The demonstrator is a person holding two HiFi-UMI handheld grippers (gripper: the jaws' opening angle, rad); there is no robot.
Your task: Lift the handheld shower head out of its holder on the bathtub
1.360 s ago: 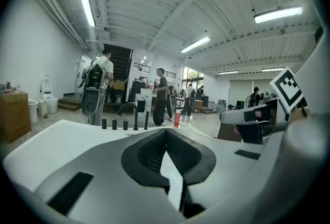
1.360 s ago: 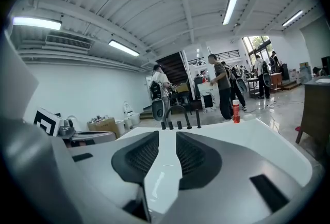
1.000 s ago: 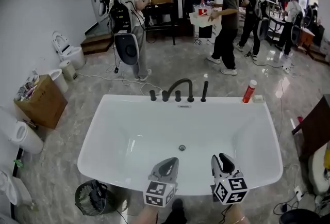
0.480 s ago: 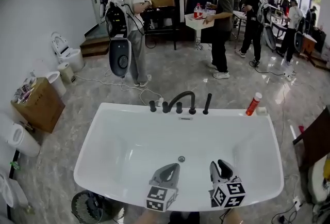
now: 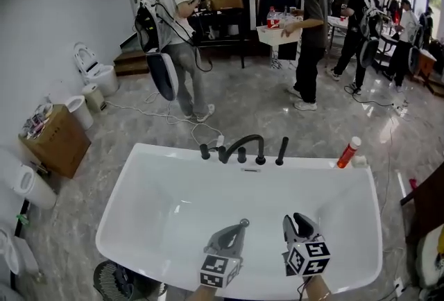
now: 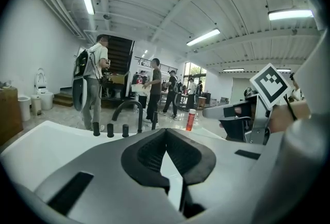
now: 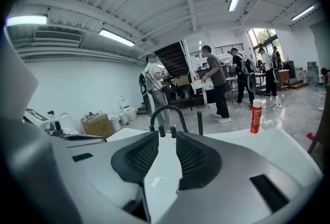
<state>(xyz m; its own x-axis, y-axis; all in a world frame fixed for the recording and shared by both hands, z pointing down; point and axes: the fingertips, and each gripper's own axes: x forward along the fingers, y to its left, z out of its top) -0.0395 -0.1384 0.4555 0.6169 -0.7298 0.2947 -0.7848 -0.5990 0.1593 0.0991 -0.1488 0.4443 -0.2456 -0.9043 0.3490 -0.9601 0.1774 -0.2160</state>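
**A:** Where's the handheld shower head (image 5: 282,151)?

**B:** In its holder, upright, on the far rim of the bathtub (image 5: 173,152). It's the right end of the black fitting row, just right of the curved spout (image 5: 241,146). Short black knobs (image 5: 205,151) stand beside the spout. Nothing touches the shower head.

**A:** Grippers?

**B:** Both are over the near side of the tub, side by side, pointing at the far rim and well apart from the fittings. On the left gripper (image 5: 241,225) the jaw tips meet and there's nothing in them. On the right gripper (image 5: 298,220) the jaws stand apart. Only white tub surface shows through the gap, so it's empty.

**A:** Line-up from the gripper views?

**B:** In the right gripper view the spout sits right above the gap between the pads, and the shower head is a bit right of that. In the left gripper view the knobs and spout are left of the jaw tips, and the right gripper shows at the right side.

**A:** Anything else on the rim?

**B:** A red bottle (image 5: 348,152) with a white cap stands at the far right corner. There's a small white item just beside it, and I can't tell what it is.

**A:** Surroundings?

**B:** Several people stand on the marble floor beyond the tub. A cardboard box (image 5: 55,136) is by the left wall, and a toilet (image 5: 94,71) is further back.
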